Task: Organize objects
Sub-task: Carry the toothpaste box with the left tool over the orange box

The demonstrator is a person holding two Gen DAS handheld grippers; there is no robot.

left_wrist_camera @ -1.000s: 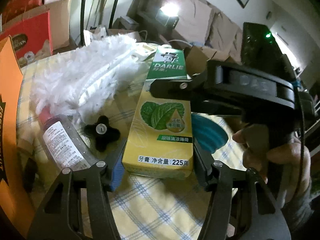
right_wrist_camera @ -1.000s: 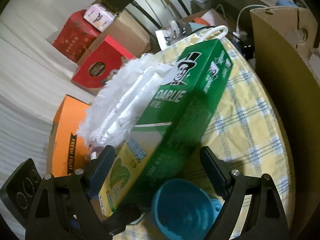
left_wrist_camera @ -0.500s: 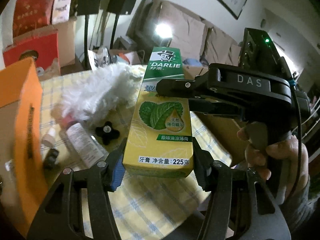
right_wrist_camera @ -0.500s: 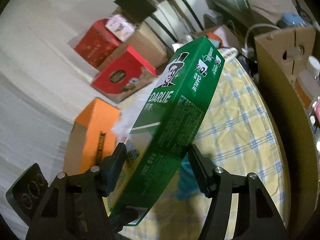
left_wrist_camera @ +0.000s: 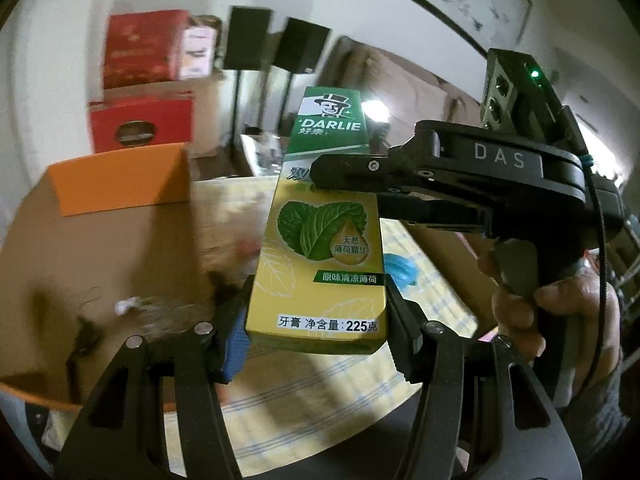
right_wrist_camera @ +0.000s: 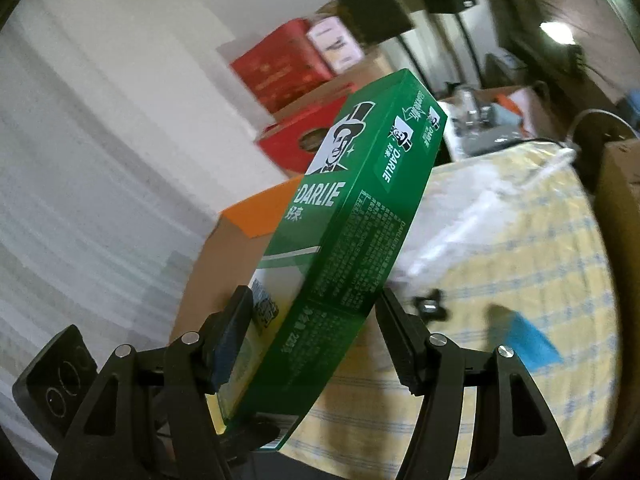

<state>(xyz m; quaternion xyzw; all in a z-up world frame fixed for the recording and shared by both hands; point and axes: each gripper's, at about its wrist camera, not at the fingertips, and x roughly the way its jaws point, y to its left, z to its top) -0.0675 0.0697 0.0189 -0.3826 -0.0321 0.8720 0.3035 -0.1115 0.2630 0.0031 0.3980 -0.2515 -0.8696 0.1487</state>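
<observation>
While the left gripper and right gripper both clamp the toothpaste box, keep it level toward the orange carton.

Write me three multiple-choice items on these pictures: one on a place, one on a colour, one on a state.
1. In the left wrist view, the orange box sits on which side of the toothpaste box? A right; B left; C hidden behind it.
2. The toothpaste box's far end is: A red; B blue; C green.
3. The toothpaste box is: A lying loose; B torn open; C clamped in the left hand-held gripper.
Key: 1 B, the orange flap shows at its left; 2 C, green surrounds the DARLIE name; 3 C, both pads press its yellow end.
</observation>
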